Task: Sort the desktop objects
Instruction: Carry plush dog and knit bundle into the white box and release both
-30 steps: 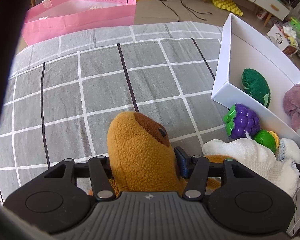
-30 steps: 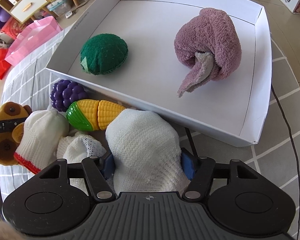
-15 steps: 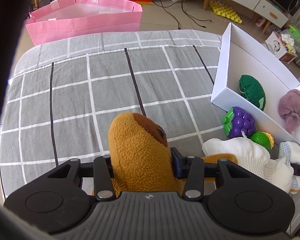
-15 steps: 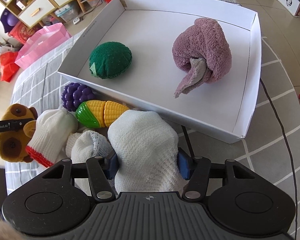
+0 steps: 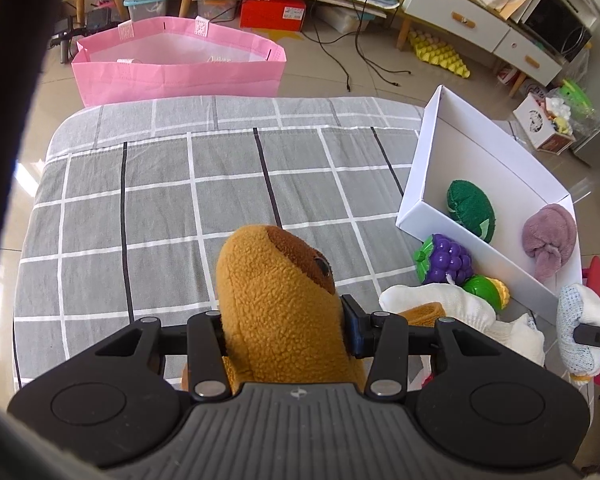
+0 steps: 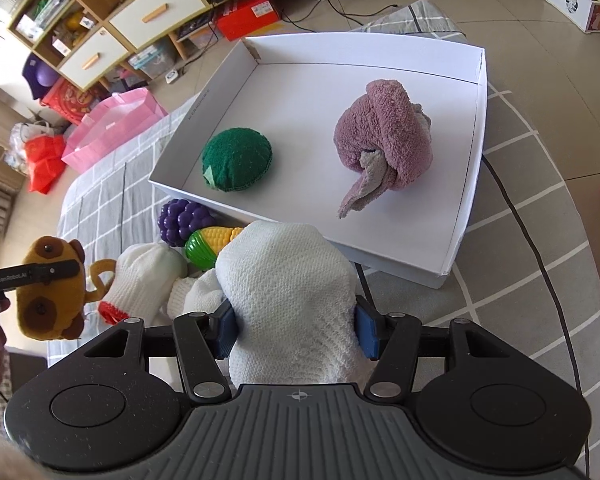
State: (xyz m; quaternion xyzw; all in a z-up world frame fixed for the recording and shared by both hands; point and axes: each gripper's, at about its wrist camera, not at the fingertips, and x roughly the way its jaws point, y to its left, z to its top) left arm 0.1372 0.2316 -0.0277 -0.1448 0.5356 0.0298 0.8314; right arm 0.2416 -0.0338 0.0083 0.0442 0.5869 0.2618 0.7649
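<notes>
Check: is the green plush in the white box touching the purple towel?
Apart. The right wrist view shows bare white box floor between the green plush and the purple towel.

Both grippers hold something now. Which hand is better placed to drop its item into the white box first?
Probably the right. The right gripper holds the white glove just before the white box. The left gripper, holding the brown plush toy, points beside it.

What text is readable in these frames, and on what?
"GenRobot.AI": white lettering on the black finger of the left tool, clamped on the brown plush toy.
Small print along the white cardboard box wall: too blurred to read.
Red box label: too small to read.
</notes>
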